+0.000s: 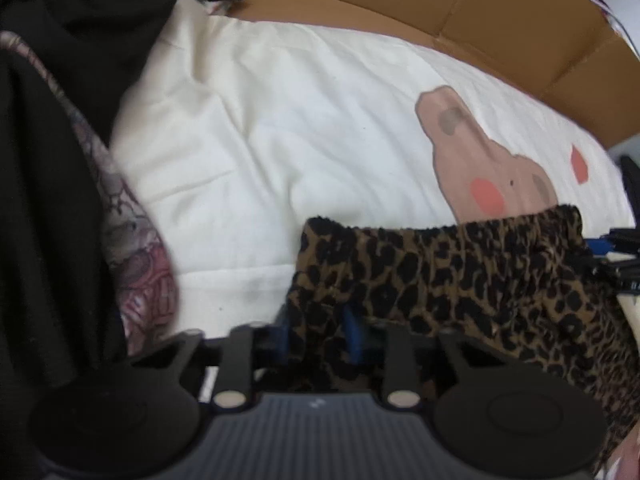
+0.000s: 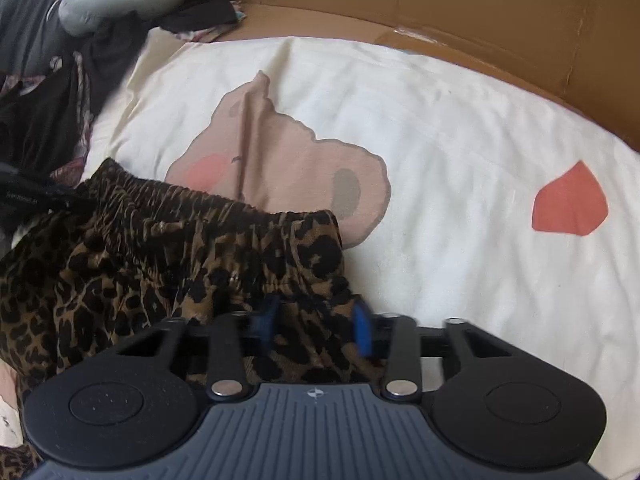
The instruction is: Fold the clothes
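Cream bedding (image 1: 280, 140) covers the bed and fills most of both views; it is soft, quilted and a little wrinkled, with a printed beige bear face (image 2: 288, 160) that has pink cheeks, and a coral heart (image 2: 570, 204) toward 3 o'clock in the right wrist view. Brown cardboard (image 1: 500, 12) with flat flaps and a crease stands along the far side at 12 o'clock. At 9 o'clock in the left wrist view a heap of black clothes (image 1: 52, 160) with a pink patterned piece lies on the bedding.

The leopard-print garment (image 1: 460, 280) lies on the bedding, with its gathered elastic waistband at the far edge. It is thin fabric, tan with black spots, and it is crumpled into loose folds.

In the left wrist view the left gripper (image 1: 320, 332) is at 6 o'clock, and the garment's near left edge goes between its blue fingers (image 1: 352, 330). The jaws are close together and clamped on a bunch of this cloth.

In the right wrist view the right gripper (image 2: 316, 328) is also at 6 o'clock, at the garment's right edge. Cloth lies between its fingers, and the right blue finger (image 2: 362, 330) is blurred. Whether these jaws press the cloth, I cannot tell.
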`<state>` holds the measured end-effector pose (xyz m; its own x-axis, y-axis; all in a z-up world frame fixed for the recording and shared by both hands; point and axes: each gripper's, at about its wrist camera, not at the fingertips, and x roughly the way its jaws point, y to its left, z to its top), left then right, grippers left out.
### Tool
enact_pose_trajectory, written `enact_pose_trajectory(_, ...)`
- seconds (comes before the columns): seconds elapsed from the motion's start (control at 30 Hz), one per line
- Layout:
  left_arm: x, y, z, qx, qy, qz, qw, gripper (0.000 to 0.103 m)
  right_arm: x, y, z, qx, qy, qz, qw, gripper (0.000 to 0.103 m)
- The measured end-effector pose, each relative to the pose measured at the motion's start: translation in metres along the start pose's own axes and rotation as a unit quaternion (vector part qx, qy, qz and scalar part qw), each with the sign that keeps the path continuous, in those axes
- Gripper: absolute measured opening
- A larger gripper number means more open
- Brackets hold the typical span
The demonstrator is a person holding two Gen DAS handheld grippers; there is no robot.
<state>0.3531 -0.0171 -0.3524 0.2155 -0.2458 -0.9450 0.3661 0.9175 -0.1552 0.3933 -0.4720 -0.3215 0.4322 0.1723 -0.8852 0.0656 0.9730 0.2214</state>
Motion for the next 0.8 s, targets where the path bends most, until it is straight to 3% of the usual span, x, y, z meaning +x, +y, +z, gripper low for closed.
enact_pose_trajectory(0.03, -0.002, -0.002, 0.001, 0.009, 0.0, 0.009, 0.9999, 0.011, -0.002, 0.001, 0.0, 0.0, -0.002, -0.007, 1.0, 0.008)
enact_pose_trajectory(0.13, -0.012, -0.001, 0.002, 0.009, -0.013, 0.006, 0.9999, 0.005, -0.019, -0.008, -0.001, 0.031, -0.023, -0.006, 0.999, 0.007)
enact_pose_trajectory(0.4, -0.042, -0.02, 0.022, 0.028, -0.071, -0.018, 0.9969, 0.003, -0.066, -0.02, 0.007, 0.045, -0.074, -0.041, 0.995, 0.006)
enact_pose_trajectory(0.8, -0.029, -0.049, 0.076, 0.055, -0.099, -0.025, 0.9933, 0.002, -0.082, -0.056, 0.037, 0.075, -0.098, -0.095, 0.988, 0.006)
